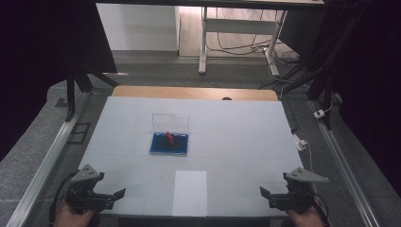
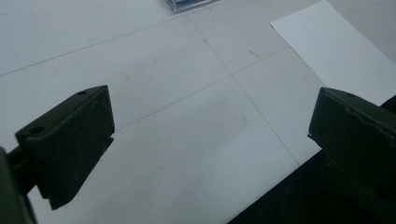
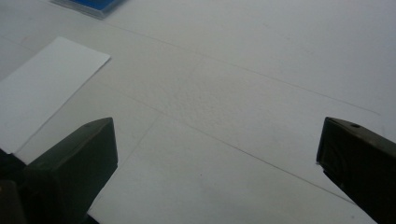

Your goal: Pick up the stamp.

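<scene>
Risk, judged: the small clear plastic case with blue base and raised transparent lid looks light and sits loose on the white tabletop; a one-sided push from either jaw set would likely slide it or flip the lid shut. The red object inside is too small to identify, so a pinch on it may slip.

Case lies well ahead of both jaw sets, between their lines of reach. White paper sheet lies flat between the two grippers.

Left gripper: jaws wide apart, holding nothing, low near the tabletop's near edge, pointing inward. Right gripper: likewise spread wide, empty, mirrored pose.
</scene>
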{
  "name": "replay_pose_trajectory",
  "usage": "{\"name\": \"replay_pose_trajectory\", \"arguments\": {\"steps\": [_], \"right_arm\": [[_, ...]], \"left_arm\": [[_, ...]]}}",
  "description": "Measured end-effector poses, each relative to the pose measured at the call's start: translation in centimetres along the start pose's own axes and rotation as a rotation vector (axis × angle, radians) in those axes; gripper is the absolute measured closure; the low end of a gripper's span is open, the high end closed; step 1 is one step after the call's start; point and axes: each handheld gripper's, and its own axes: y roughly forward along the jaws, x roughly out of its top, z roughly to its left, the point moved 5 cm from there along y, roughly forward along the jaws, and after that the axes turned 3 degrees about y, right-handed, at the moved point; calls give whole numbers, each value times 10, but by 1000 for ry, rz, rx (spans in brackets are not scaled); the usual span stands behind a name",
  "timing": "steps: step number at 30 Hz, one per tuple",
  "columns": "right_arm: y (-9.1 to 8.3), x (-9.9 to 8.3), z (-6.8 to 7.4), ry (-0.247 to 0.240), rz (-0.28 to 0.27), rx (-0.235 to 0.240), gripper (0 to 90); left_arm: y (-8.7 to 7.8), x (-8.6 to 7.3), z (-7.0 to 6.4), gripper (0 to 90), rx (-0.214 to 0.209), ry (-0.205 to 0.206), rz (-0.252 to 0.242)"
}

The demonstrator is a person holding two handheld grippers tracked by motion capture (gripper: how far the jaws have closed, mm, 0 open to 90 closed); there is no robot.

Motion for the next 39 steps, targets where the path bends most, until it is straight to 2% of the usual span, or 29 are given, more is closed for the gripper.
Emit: {"name": "replay_pose_trajectory", "arguments": {"steps": [2,5,17,19,23,28,35,39], "right_arm": [[0,0,-1,18,-5,22,0],[1,0,-1,19,7,41,0],[2,-1,2,-6,26,53,0],[3,-1,3,-13,27,55,0],[3,-1,3,-15,32,55,0],[2,-2,2,-11,37,52,0],[3,-2,3,-17,42,55,0],[3,-2,3,-15,49,57,0]], "left_arm": [[2,0,-1,11,2,5,17],[2,0,-1,8,9,11,24],[3,0,0,0,32,2,34],[4,0,0,0,52,-1,43],[4,1,0,0,51,-3,43],[4,3,-1,0,32,-4,25],[0,9,-1,0,30,18,-8],[0,12,-2,0,9,25,-27]]}}
